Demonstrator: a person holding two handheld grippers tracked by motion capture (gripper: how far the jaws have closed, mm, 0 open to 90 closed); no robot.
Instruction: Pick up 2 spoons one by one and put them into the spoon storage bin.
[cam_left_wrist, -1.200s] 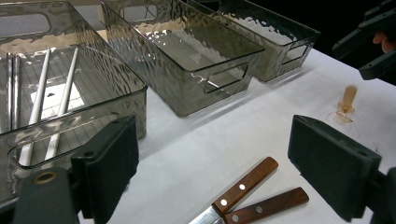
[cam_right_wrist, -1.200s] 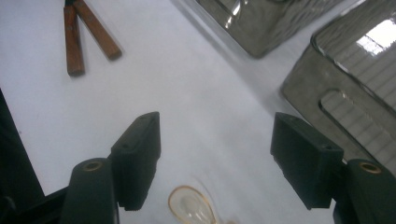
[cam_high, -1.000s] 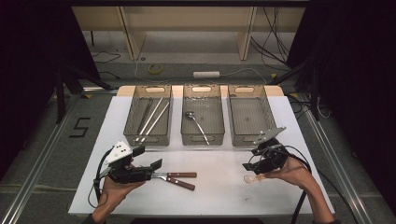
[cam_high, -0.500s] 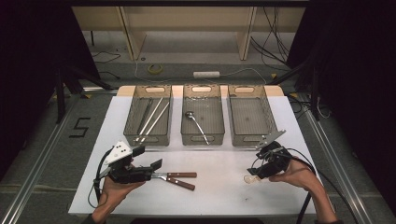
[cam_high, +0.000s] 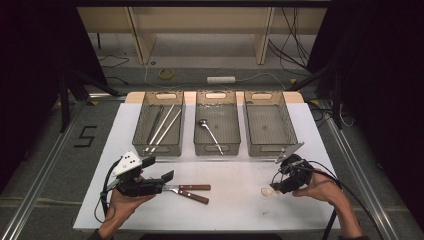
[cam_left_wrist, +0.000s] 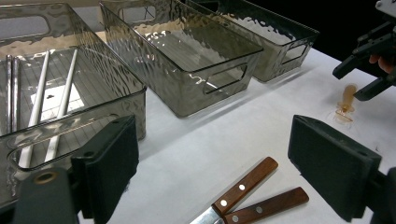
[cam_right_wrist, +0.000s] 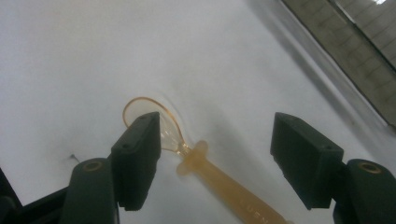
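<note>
While the right tool (cam_right_wrist: 215, 158) hung wide over the amber spoon (cam_right_wrist: 187, 149), jaws just narrowing, gripping nothing, the left tool (cam_left_wrist: 215, 172) gaped empty near two knives (cam_left_wrist: 252, 196).

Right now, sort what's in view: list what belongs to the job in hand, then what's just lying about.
In hand:
- right gripper, jaws open around the amber plastic spoon on the table
- left gripper, open over the two wooden-handled knives
- three clear bins

Lying about:
- cable coil and power strip on the floor
</note>
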